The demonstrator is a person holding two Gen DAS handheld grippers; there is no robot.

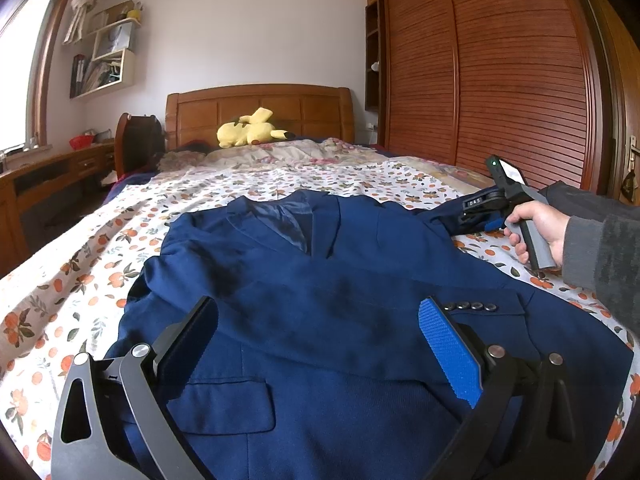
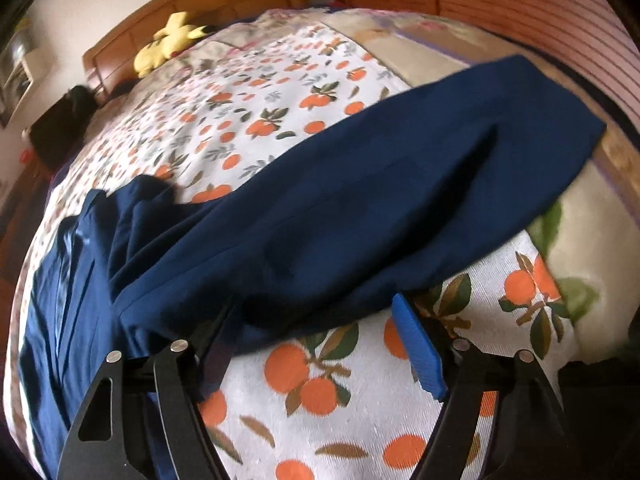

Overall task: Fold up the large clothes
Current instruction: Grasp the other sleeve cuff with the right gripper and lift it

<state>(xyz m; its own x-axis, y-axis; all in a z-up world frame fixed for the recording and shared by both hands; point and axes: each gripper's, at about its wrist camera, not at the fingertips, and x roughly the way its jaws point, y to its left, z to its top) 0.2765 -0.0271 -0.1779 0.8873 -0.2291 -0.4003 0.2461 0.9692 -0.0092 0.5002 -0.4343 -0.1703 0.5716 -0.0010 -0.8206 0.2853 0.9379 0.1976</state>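
Note:
A navy blue suit jacket (image 1: 304, 280) lies front up on the bed's orange-print sheet (image 1: 80, 264), collar toward the headboard. One sleeve is folded across its front, its cuff buttons (image 1: 472, 306) showing. My left gripper (image 1: 320, 308) hovers open just above the jacket's lower front, nothing between its fingers. The other sleeve (image 2: 360, 200) stretches out sideways over the sheet (image 2: 320, 380). My right gripper (image 2: 314, 308) is open and points down at that sleeve's near edge, its pads not pressing the cloth. In the left wrist view a hand (image 1: 536, 232) holds the right gripper (image 1: 476, 216) at the jacket's right shoulder.
A yellow plush toy (image 1: 250, 128) lies by the wooden headboard (image 1: 260, 108). A louvred wooden wardrobe (image 1: 500, 72) runs along the right side of the bed. A desk (image 1: 48, 176) and wall shelves (image 1: 104, 56) stand at the left under a window.

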